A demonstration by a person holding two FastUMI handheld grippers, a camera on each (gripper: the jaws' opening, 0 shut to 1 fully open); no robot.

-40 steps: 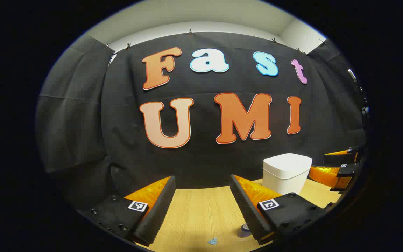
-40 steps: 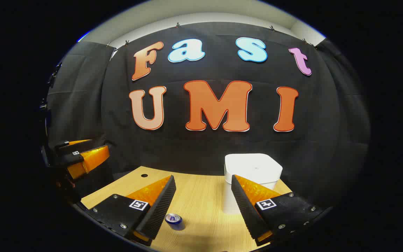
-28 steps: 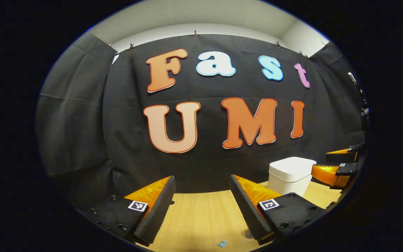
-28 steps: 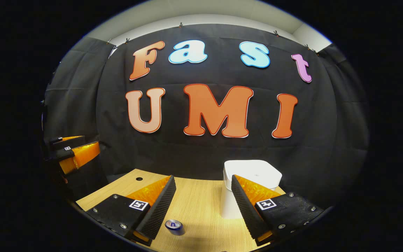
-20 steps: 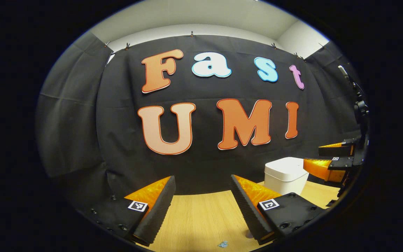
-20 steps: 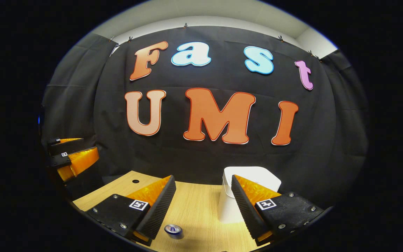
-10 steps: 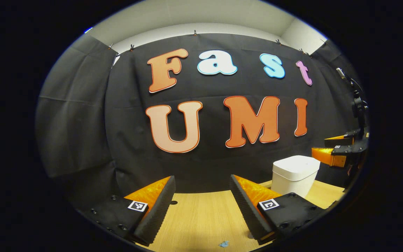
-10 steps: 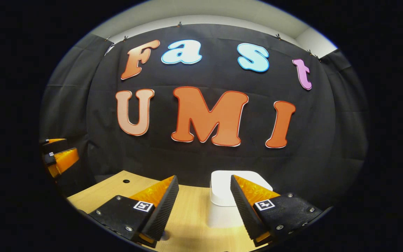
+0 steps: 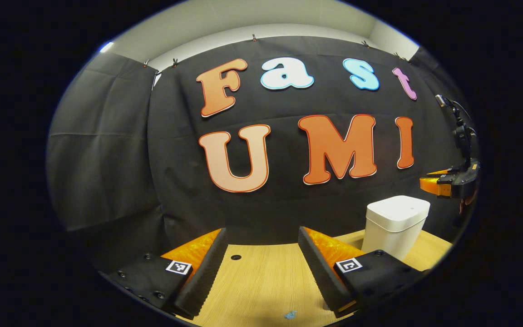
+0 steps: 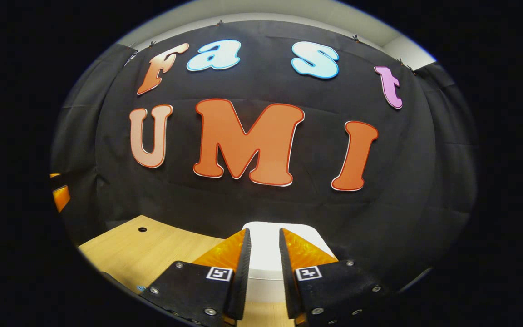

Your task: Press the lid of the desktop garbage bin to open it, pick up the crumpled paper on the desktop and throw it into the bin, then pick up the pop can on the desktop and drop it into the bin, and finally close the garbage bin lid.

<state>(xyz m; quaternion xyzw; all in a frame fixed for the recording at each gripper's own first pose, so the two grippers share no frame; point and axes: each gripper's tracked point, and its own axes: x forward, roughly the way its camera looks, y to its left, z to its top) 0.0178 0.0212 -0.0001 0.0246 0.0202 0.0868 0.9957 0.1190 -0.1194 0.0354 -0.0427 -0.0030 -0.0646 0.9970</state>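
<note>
Your right gripper point(image 10: 265, 254) hangs over the white bin point(image 10: 261, 254), which stands on the wooden table point(image 10: 152, 245) close to the booth's black back wall. Its two fingers are drawn nearly together, leaving a narrow gap through which the lid point(image 10: 263, 236) of the bin shows. Nothing is held between them. Whether the fingers touch the lid cannot be told from this angle. The lid lies flat and closed on the bin.

Your left gripper point(image 9: 261, 259) is held low over the table point(image 9: 261, 281), well apart from the bin point(image 9: 395, 222), which stands off to its right with the lid point(image 9: 398, 204) down. The fingers are spread wide with nothing between them. A small scrap of blue crumpled paper point(image 9: 290, 314) lies on the table just below and ahead of that gripper, between its fingers as seen from the camera. A small round hole point(image 9: 235, 257) shows in the tabletop near the back wall.

In the left gripper view your right gripper point(image 9: 443, 184) appears at the far right edge, raised above the bin. In the right gripper view the tip of your left gripper point(image 10: 59, 190) shows at the far left edge.
</note>
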